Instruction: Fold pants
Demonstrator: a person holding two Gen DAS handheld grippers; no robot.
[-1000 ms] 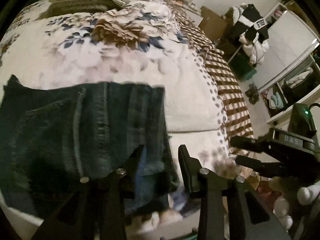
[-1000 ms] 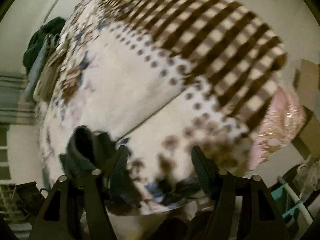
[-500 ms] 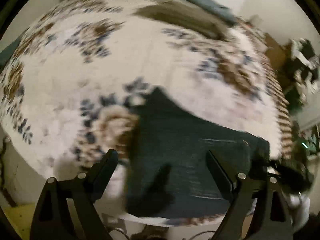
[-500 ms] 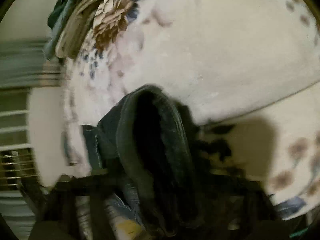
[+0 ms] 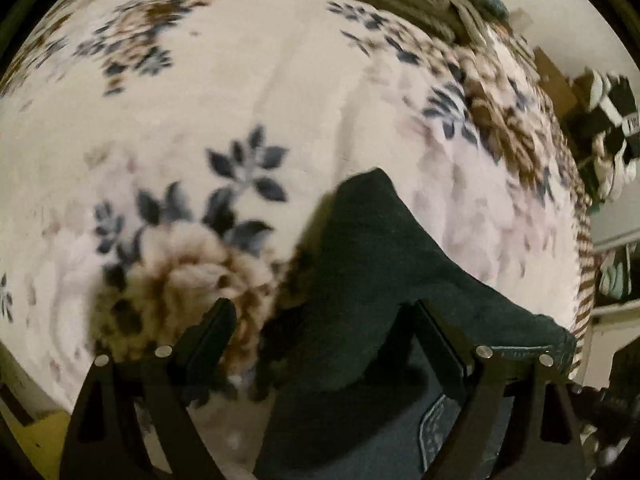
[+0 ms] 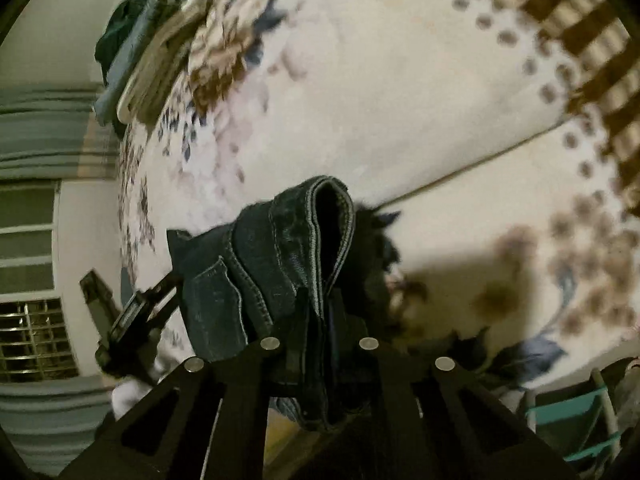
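Pants (image 6: 280, 256) bunched at bed (image 5: 240, 120) edge; flatter a second ago. Right gripper (image 6: 320, 320) just closed, now pinching denim fold. Left gripper (image 5: 324, 320) spread wide, released since, pants below between fingers, not pressed. Folded stack (image 6: 152, 52) far corner.

Dark denim pants (image 6: 280, 260), stitched seams showing, bunched and folded over on the floral bed (image 6: 400, 100), their doubled edge standing up in a loop near the bed's front edge.
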